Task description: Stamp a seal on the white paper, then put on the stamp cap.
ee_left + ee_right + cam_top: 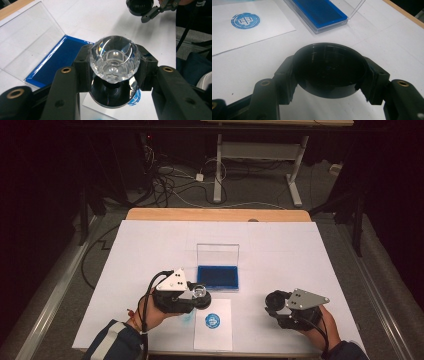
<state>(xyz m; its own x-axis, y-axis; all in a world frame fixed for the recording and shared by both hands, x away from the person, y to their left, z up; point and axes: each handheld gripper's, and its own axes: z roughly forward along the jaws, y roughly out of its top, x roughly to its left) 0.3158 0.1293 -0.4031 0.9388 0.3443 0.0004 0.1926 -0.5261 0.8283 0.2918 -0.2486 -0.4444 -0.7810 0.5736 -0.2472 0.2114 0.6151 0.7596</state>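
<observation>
**Caller:** Black jaws fill the bottom of the left gripper view, and the left gripper (113,68) is clamped on a clear faceted stamp handle (114,60), one pad on each side of it. Below the knob sits the stamp's dark round base (112,96), partly hidden by the handle and by the jaws.

**Partner:** Where is it over the table?

**Caller:** From the high view the left gripper (199,296) sits just above the upper left corner of the white sheet (214,340). A round blue stamp print (213,321) is on that sheet. In the left gripper view only a sliver of that print (136,97) peeks out beside the base; the rest is covered. Whether the base touches the paper, I cannot tell.

**Partner:** And the other hand?

**Caller:** The right gripper (329,72) is closed on a black round cap (329,72), hollow side facing the camera. Its inside is too dark to read. From above, that right gripper (275,302) sits low over the white table cover (310,250), well apart from the sheet, and the cap is hard to make out there.

**Partner:** The ink pad?

**Caller:** The blue ink pad (218,277) lies in its clear case just behind the sheet, with the transparent lid (218,254) standing upright. In the right gripper view the case (319,11) is cut off by the top edge. Both sleeves are cropped at the bottom of the high view.
</observation>
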